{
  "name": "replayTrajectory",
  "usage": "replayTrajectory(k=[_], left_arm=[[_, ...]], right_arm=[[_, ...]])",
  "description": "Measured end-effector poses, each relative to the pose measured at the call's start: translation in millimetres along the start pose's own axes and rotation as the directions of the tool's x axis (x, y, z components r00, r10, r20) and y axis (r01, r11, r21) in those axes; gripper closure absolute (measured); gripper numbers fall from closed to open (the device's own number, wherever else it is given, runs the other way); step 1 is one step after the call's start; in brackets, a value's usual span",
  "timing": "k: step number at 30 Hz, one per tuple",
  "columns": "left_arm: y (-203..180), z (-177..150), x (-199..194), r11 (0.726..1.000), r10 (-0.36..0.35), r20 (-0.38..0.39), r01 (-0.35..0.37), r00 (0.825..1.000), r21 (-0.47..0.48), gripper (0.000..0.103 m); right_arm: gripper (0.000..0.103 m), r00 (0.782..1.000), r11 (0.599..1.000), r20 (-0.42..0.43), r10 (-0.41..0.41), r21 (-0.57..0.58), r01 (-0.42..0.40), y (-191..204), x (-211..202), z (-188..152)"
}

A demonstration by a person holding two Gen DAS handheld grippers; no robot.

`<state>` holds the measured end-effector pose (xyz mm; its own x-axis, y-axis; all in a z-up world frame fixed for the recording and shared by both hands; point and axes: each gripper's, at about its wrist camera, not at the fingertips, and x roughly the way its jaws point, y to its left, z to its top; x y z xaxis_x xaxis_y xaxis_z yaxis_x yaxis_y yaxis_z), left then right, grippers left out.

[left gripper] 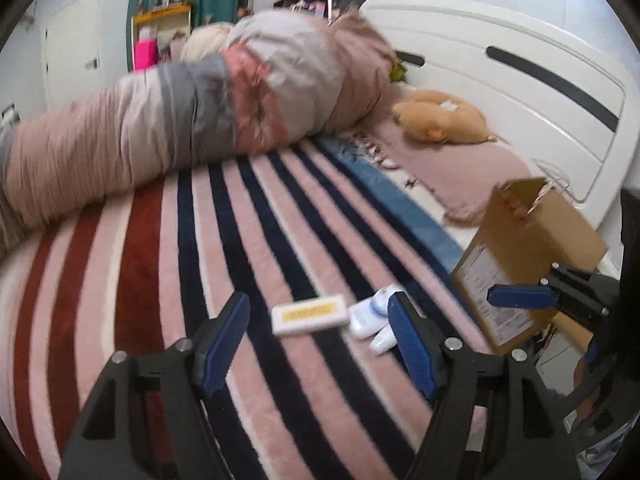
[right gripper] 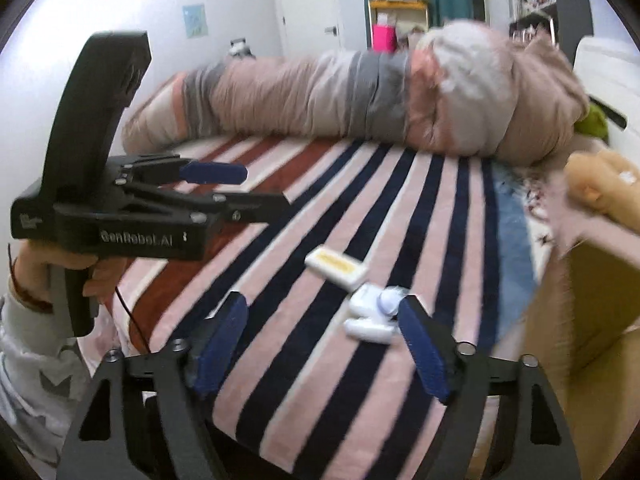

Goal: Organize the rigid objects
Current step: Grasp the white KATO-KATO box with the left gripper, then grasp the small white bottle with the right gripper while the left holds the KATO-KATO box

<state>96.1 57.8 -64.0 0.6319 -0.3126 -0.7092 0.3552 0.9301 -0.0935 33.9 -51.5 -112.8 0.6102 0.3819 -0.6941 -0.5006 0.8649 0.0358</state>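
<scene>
A flat white case with a yellow label [left gripper: 309, 314] [right gripper: 336, 267] lies on the striped blanket [left gripper: 200, 264]. Right of it lie white and blue plastic pieces [left gripper: 374, 318] [right gripper: 374, 312]. An open cardboard box [left gripper: 528, 256] [right gripper: 580, 320] stands at the bed's right edge. My left gripper [left gripper: 320, 320] is open and empty, just short of the case; it also shows in the right wrist view [right gripper: 224, 184]. My right gripper [right gripper: 324, 324] is open and empty, its right finger next to the white pieces; it shows at the right in the left wrist view [left gripper: 520, 297].
A long rolled duvet [left gripper: 192, 120] [right gripper: 360, 96] lies across the far side of the bed. A tan plush toy [left gripper: 440, 120] [right gripper: 604, 184] sits near the white headboard [left gripper: 520, 72]. Shelves and a door stand beyond.
</scene>
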Motion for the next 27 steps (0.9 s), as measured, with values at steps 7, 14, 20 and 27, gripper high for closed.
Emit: replayTrajectory(k=[7, 14, 20, 27], left_arm=[[15.8, -20.5, 59.2, 0.999, -0.015, -0.038, 0.017, 0.999, 0.049, 0.017], [14.8, -23.7, 122.9, 0.989, -0.118, -0.111, 0.126, 0.987, 0.077, 0.017], [16.5, -20.9, 150.1, 0.981, -0.17, -0.116, 0.18, 0.978, 0.074, 0.016], [16.2, -28.7, 144.2, 0.96, -0.258, -0.142, 0.27, 0.956, 0.072, 0.017]], right_arm=[[0.026, 0.987, 0.986, -0.112, -0.115, 0.111, 0.128, -26.0, 75.7, -37.9], [0.026, 0.983, 0.977, -0.137, -0.122, 0.159, 0.144, -54.4, 109.7, -52.3], [0.026, 0.989, 0.985, -0.108, -0.1, 0.129, 0.113, -60.5, 117.3, -49.7], [0.033, 0.991, 0.988, -0.094, -0.098, 0.113, 0.108, -58.3, 117.3, -51.7]])
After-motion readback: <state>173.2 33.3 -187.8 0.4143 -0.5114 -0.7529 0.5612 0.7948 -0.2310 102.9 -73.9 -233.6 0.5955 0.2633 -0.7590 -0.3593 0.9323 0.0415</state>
